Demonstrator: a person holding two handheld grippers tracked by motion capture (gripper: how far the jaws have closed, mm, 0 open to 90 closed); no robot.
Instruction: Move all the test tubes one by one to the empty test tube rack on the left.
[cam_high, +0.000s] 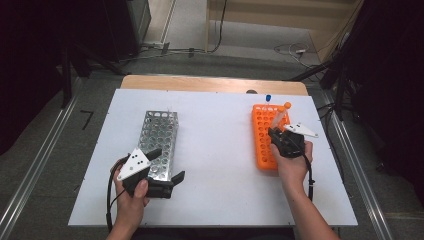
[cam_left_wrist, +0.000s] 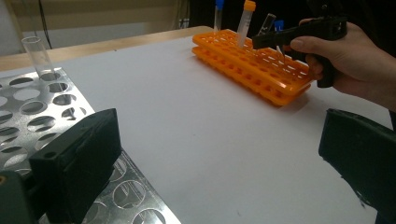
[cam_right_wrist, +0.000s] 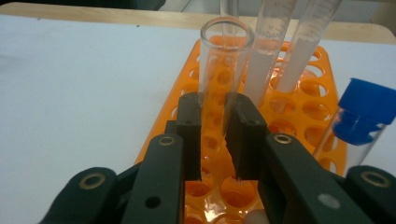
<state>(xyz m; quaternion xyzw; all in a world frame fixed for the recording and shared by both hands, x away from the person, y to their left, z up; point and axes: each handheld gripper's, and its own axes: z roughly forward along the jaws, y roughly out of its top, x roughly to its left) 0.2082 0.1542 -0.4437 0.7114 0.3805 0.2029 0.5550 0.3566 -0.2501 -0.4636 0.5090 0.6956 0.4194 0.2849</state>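
One clear open-topped glass test tube (cam_right_wrist: 226, 60), light, rigid, slick, breakable, stands in orange plastic rack (cam_right_wrist: 303, 93) on white tabletop (cam_high: 220, 150). Right gripper (cam_right_wrist: 217, 135) clamps its lower wall; keep squeeze gentle. Left gripper (cam_left_wrist: 219, 158) released beside perforated metal rack (cam_left_wrist: 32, 107).

Even overhead light falls on the white counter (cam_high: 215, 150) in the high view, leaving it bright while the floor beyond and both side edges sink into near black. Shadows under the hands are short and soft. All three pictures are low in detail and slightly soft. In the left gripper view the near jaws blur; the metal rack (cam_left_wrist: 42, 116) shows pale glare.
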